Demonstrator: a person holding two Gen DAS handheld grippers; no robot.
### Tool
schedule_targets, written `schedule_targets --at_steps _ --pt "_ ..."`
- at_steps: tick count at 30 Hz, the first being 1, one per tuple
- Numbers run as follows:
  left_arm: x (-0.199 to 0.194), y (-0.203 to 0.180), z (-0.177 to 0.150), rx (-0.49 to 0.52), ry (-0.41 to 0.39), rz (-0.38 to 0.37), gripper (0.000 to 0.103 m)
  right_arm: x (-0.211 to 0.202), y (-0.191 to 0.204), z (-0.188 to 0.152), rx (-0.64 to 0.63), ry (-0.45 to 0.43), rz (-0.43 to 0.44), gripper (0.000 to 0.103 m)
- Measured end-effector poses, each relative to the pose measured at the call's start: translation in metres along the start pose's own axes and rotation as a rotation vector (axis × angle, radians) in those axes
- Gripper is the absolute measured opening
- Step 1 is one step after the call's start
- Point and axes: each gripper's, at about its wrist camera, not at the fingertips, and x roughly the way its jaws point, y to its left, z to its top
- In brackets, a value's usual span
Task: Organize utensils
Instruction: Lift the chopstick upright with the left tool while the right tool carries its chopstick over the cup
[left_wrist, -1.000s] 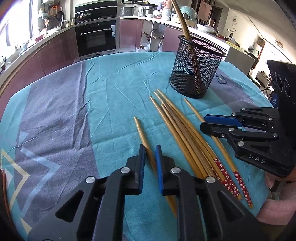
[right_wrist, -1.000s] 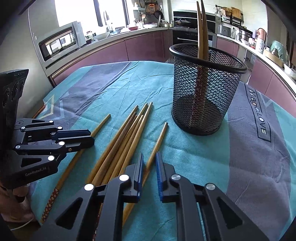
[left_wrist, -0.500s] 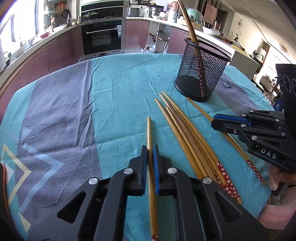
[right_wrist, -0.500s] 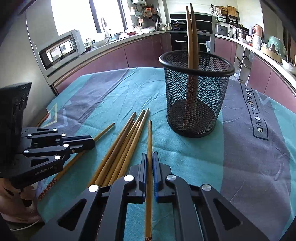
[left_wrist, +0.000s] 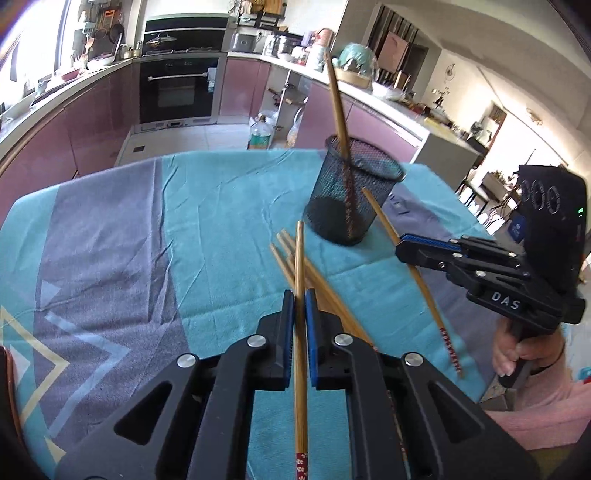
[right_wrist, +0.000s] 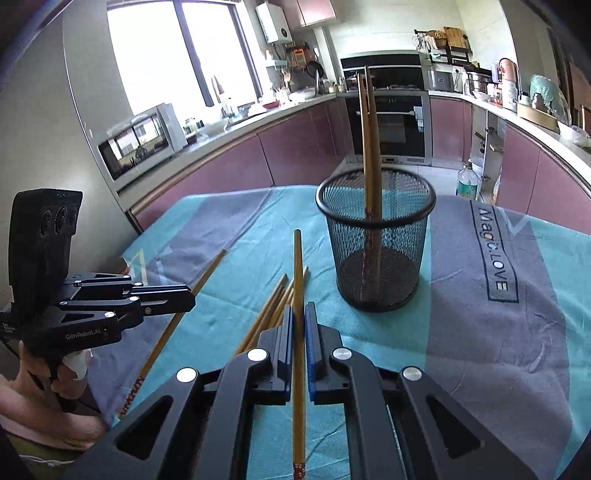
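Observation:
My left gripper (left_wrist: 300, 295) is shut on a bamboo chopstick (left_wrist: 300, 254) that is lifted off the cloth with its tip pointing away. My right gripper (right_wrist: 299, 310) is likewise shut on a second chopstick (right_wrist: 297, 258) held in the air. Seen from the other view, each gripper, the right (left_wrist: 400, 246) and the left (right_wrist: 191, 297), carries its stick slanting up toward the black mesh cup (left_wrist: 332, 206) (right_wrist: 399, 251). Two chopsticks (right_wrist: 367, 129) stand in that cup. Several loose chopsticks (left_wrist: 279, 259) (right_wrist: 264, 314) lie on the cloth between the grippers and the cup.
A teal and grey tablecloth (left_wrist: 221, 221) covers the round table. A hand (left_wrist: 509, 354) grips the right tool's handle near the table edge. Purple kitchen cabinets, an oven (left_wrist: 181, 92) and a floor bottle (right_wrist: 467, 182) lie beyond the far edge.
Both grippers went from slightly apart to shut, each on one chopstick, then rose with it off the cloth. The mesh cup and the loose pile have not moved.

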Motion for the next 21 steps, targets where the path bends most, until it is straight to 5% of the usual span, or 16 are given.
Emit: schedule_targets --at_steps 21 --pt "-0.088 -0.010 0.063 0.015 -0.261 -0.164 0.007 -0.059 -0.010 0.042 -0.005 -0.229 0.015 0.005"
